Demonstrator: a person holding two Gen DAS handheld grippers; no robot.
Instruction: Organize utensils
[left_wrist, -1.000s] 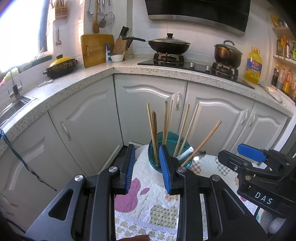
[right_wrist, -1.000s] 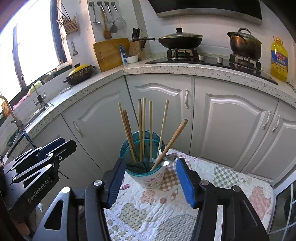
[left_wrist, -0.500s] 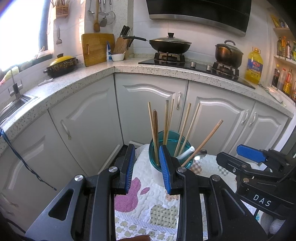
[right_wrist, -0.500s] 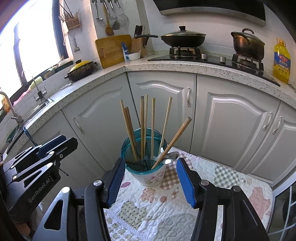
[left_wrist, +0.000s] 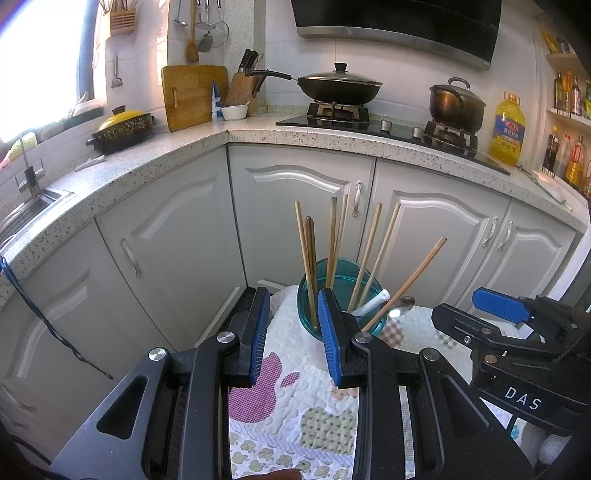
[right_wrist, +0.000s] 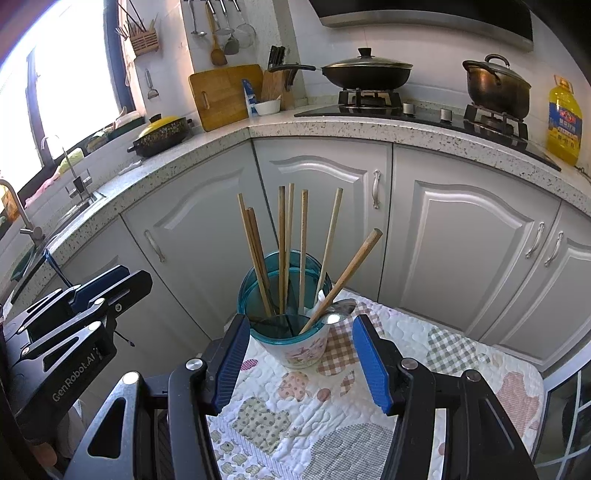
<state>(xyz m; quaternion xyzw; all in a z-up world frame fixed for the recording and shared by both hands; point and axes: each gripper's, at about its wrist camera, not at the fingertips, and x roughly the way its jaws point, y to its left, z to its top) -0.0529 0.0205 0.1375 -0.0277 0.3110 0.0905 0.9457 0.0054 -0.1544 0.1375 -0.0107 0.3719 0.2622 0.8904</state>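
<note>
A teal-rimmed floral cup (right_wrist: 295, 347) stands on a quilted cloth (right_wrist: 332, 417) and holds several wooden chopsticks (right_wrist: 282, 251), a white spoon and a metal spoon (right_wrist: 341, 307). The cup also shows in the left wrist view (left_wrist: 312, 341) with its chopsticks (left_wrist: 332, 243). My right gripper (right_wrist: 299, 365) is open and empty, its jaws on either side of the cup, just short of it. My left gripper (left_wrist: 293, 332) is open and empty, to the left of the cup, its right finger in front of the cup's rim.
The cloth-covered surface stands before white corner cabinets (right_wrist: 325, 206) under a speckled counter (left_wrist: 155, 162). On the counter are a wok (left_wrist: 338, 88), a pot (left_wrist: 456, 105), an oil bottle (left_wrist: 508, 129), a cutting board (left_wrist: 192, 96) and a sink (left_wrist: 22, 210) at left.
Both wrist views have drifted down slightly, so the cup and cabinets sit a little higher in frame. The jaws keep the same gaps, and the cup and chopsticks have not moved.
</note>
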